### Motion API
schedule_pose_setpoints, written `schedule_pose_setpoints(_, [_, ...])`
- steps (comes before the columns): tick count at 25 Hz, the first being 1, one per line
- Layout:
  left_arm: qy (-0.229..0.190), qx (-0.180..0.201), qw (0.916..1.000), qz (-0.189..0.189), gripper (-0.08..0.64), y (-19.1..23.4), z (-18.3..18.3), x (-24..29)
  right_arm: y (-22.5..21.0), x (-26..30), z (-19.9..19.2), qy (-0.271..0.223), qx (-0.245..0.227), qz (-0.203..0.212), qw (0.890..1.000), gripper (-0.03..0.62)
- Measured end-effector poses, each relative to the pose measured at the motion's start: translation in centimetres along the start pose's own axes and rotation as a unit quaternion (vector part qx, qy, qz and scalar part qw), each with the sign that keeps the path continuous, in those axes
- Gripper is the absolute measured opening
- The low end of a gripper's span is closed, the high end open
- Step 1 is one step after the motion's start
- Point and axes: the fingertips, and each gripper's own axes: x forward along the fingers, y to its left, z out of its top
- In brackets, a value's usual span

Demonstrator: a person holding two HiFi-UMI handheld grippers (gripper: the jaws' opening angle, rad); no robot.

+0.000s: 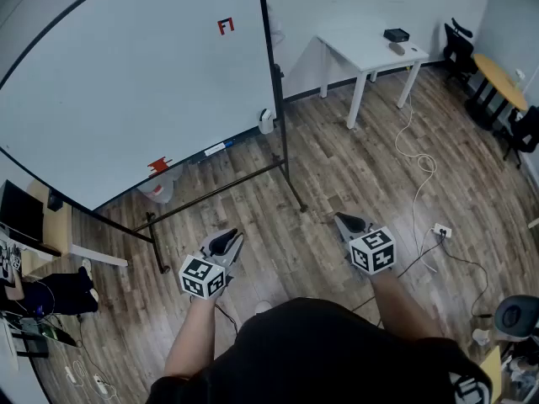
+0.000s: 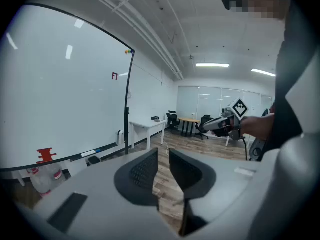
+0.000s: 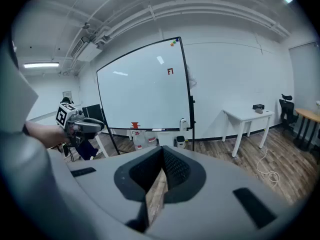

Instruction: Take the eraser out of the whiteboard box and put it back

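A large whiteboard (image 1: pixel 126 74) on a black stand fills the left of the head view. A small white box (image 1: pixel 266 121) hangs by its right post; it also shows as the white box (image 3: pixel 183 123) in the right gripper view. On the tray sit a red object (image 1: pixel 159 166) and a marker (image 1: pixel 215 150). I cannot make out an eraser. My left gripper (image 1: pixel 226 241) and right gripper (image 1: pixel 352 224) hover over the wood floor, well short of the board. Both are shut and hold nothing: left gripper (image 2: pixel 163 151), right gripper (image 3: pixel 163 149).
The stand's foot (image 1: pixel 290 188) juts toward me. A plastic container (image 1: pixel 157 188) stands under the tray. Behind are a white table (image 1: pixel 370 53) with a black box (image 1: pixel 396 34), a cable (image 1: pixel 421 167) and power strip (image 1: pixel 441 231) on the floor, and a round table (image 1: pixel 497 78).
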Motion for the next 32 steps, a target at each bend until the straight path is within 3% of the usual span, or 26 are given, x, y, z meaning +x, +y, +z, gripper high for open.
schedule_pose_setpoints(17, [-0.001,0.011,0.9998,0.015,0.080,-4.4,1.4,2.0,-3.4,-2.7,-1.4,-0.003,0.005,0.015,1.000,-0.006])
schedule_pose_setpoints(32, [-0.004,-0.010,0.9999,0.010,0.080,-2.1,-0.2,3.1,-2.8,-0.7,-1.7,0.011,-0.001,0.016,1.000,-0.006])
